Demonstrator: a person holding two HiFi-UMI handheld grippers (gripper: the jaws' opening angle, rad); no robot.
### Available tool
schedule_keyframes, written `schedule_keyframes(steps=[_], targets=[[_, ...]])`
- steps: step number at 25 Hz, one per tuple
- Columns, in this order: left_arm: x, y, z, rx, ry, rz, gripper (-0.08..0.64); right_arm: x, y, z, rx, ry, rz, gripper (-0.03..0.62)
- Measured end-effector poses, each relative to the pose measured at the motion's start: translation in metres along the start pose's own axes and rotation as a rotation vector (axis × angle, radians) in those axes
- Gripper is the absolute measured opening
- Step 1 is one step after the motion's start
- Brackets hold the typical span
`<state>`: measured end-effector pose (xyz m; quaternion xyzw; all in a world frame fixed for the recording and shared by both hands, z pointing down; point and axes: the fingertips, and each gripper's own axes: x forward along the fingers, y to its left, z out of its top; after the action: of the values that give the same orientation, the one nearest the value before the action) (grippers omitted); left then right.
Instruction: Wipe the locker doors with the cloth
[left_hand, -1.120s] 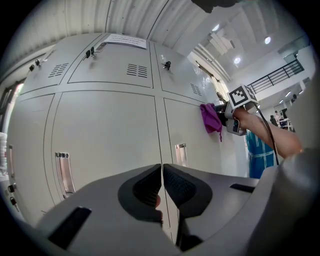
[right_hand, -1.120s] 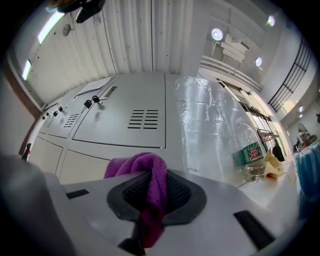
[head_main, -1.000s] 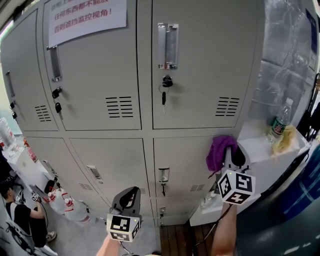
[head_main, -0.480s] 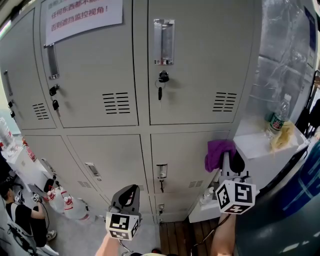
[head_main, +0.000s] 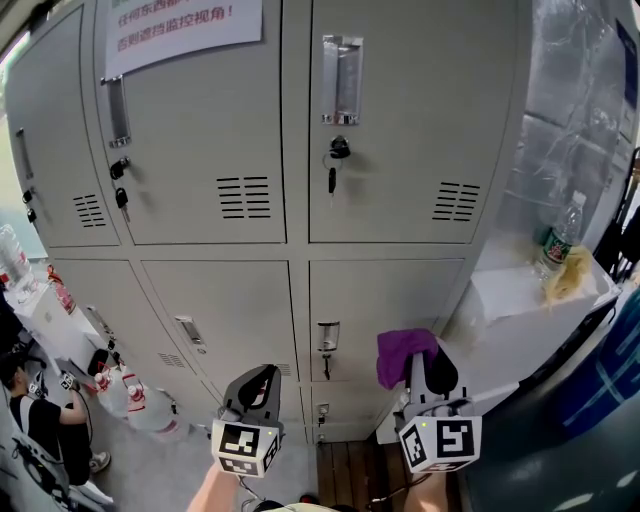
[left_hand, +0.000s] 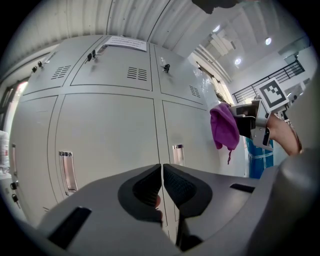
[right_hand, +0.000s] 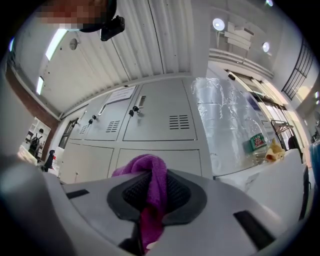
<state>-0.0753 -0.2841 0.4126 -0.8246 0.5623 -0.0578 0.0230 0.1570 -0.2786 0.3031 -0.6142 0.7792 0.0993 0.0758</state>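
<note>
While clamped shut on a fold of the purple cloth (right_hand: 146, 172), hung low before the lower right locker door (head_main: 385, 300) as the right tool (head_main: 425, 368), jaws aimed up at the panel. Could not tell whether the cloth was touching the metal or just short of it. Showed the cloth bunched between both pads, spilling over the tips toward the door, with a tail trailing down behind. Carried nothing in the left tool (head_main: 262, 385): jaws together and empty, held off before the lower middle door (head_main: 225, 320), apart from the cloth.

Looked like the start of a pass on the lower right door. Called for pressing the bunched top of the cloth flat to the panel, not the hard jaw tips, to spare the paint. Best worked from the door's top edge down in overlapping strokes, corner to corner. Needed care round the handle (head_main: 328, 337) and the lock just below it, near the door's left edge, both likely to snag loose fabric. Needed a firm squeeze throughout, with only a fold held and the drag of the panel likely to tug it free. Also worth minding: the white counter (head_main: 500, 300) just right of that door, bearing a bottle (head_main: 560, 238). Risked bumping it on any wide stroke toward the door's right edge.
</note>
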Motion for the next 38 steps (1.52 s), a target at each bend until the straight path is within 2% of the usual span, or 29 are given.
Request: schedule_keyframes(steps=[9, 17, 28, 38], targets=[[-0.009, 0.007, -0.003, -0.004, 0.005, 0.032, 0.034, 0.012, 0.076, -0.002, 0.058, -0.02, 0.161, 0.054], [-0.016, 0.019, -0.006, -0.005, 0.011, 0.072, 0.034, 0.053, 0.11, -0.006, 0.056, -0.009, 0.229, 0.054], [-0.016, 0.029, -0.007, 0.0, 0.022, 0.101, 0.034, 0.102, 0.105, -0.028, 0.074, 0.019, 0.189, 0.054], [-0.011, 0.026, -0.008, 0.003, 0.026, 0.092, 0.034, 0.104, 0.095, -0.029, 0.062, 0.029, 0.177, 0.055]])
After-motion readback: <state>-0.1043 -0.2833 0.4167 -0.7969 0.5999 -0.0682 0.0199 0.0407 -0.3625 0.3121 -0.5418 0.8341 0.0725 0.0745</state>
